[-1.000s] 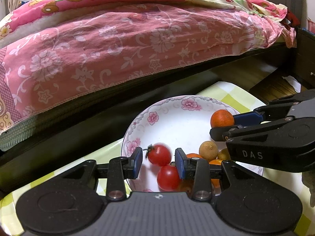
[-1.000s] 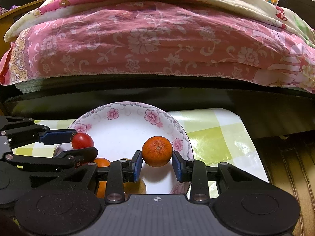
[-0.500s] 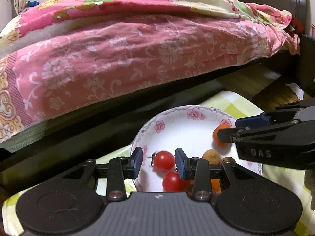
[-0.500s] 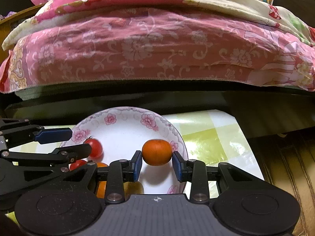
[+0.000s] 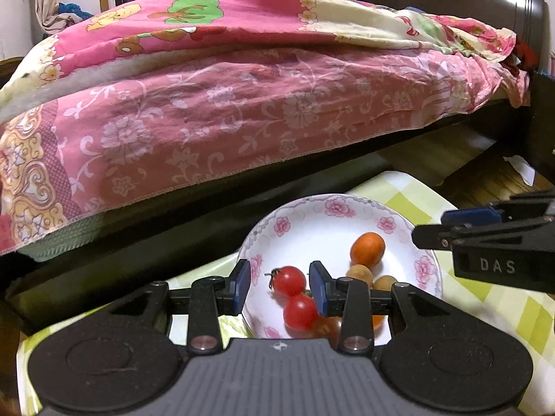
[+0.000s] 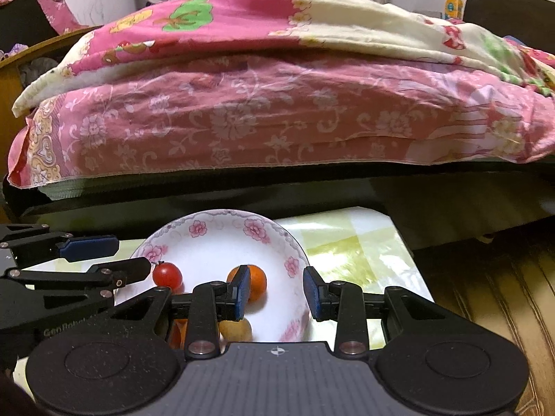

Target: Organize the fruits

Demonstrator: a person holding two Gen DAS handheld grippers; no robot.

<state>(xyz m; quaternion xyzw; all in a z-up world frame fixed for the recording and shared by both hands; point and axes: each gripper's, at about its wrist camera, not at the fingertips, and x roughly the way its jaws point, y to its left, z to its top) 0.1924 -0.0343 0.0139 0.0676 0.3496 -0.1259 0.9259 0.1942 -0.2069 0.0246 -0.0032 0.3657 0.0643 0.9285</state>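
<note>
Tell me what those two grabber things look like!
Both are black plastic. The left gripper and the right gripper each have two thin black fingers tipped with blue pads. Behind the fingers sits a ribbed grey panel between two round black discs. White letters, DAS, mark the right gripper's side. No hands, sleeves or cables show.

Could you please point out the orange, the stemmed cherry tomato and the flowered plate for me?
orange (image 5: pixel 367 249): left wrist view, middle of its peel.
stemmed cherry tomato (image 5: pixel 289 280): left wrist view, centre of its red skin.
flowered plate (image 6: pixel 222 223): right wrist view, far rim.
</note>
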